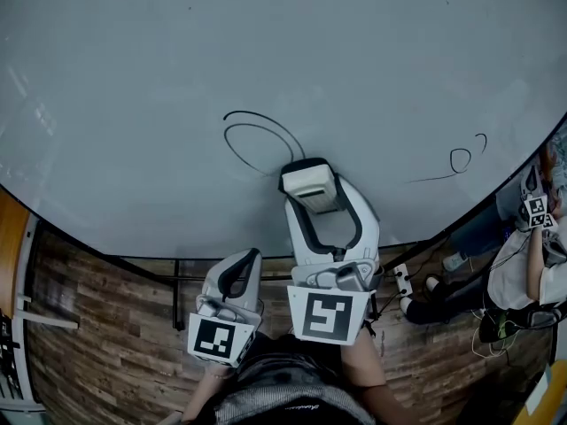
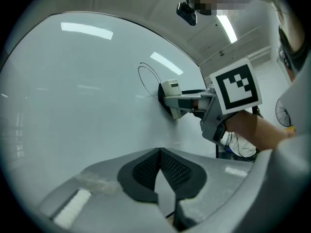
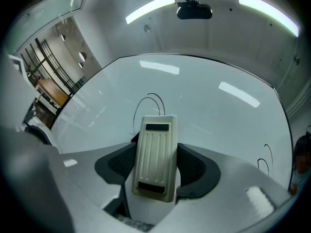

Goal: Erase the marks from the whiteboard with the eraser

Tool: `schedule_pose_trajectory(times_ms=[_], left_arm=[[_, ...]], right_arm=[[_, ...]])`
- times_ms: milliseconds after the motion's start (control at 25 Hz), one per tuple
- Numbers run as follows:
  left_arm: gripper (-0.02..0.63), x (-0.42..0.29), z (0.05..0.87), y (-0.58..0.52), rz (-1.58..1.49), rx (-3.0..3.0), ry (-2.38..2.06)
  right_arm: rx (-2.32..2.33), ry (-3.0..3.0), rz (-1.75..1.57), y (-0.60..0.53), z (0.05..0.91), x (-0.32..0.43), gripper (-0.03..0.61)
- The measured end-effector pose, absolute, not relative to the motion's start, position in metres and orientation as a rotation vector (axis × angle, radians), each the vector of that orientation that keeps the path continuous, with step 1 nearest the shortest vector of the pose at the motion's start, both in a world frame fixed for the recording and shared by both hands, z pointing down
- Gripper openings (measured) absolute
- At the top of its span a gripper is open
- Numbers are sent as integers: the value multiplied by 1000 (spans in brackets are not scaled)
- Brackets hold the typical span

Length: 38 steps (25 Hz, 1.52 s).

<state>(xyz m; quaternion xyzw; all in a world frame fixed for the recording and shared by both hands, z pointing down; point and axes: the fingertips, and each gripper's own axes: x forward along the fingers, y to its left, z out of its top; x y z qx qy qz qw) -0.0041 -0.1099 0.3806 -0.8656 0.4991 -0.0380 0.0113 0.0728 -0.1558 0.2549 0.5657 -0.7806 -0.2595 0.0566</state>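
The whiteboard [image 1: 266, 51] runs out of every view, so its full outline cannot be made out. The eraser [image 1: 310, 184] covers the lower right end of the looped mark [image 1: 257, 138], and its wiping face is turned to the board, out of sight. Only its cream ribbed back shows in the right gripper view.

The right gripper [image 3: 155, 159] pinches the eraser by its long sides, one dark pad on each flank. The lower end sits down between the jaws. The eraser's long axis runs along the jaws and up the board, and its far end points at the loop. In the left gripper view it lies against the board.

The left gripper [image 2: 159, 152] is pressed together with nothing between its pads. It is held low near the board's bottom edge, left of the right gripper and apart from the eraser.

Well to the right are a small ring mark [image 1: 460, 159] and a thin stroke [image 1: 434, 179] – too faint to read as any shape. A person [image 1: 532, 273] at the right edge is mostly cut off.
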Motion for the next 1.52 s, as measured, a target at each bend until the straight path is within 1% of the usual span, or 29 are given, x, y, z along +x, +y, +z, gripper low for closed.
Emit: schedule_pose_trajectory(times_ms=[280,600,800,1320,1520], left_arm=[[3,-25,358,-103,-96,-2714,1537],[3,-48,318,-104,-93,-2725,1522],[3,-48,309,-100,-43,-2761,1498],[3,-36,309,-105,-10,-2767,1503],[3,-36,309,-105,-19,-2747,1508]], right_arm=[[1697,-2386,-819,-148,228,36,262],[1681,-2418,-891,-148,169,-7,262],[1710,-2431,-873,-146,150,-22,261],[1690,-2436,-864,-153,152,-11,262],[1776,-2411,-837,-155,151,17,261]])
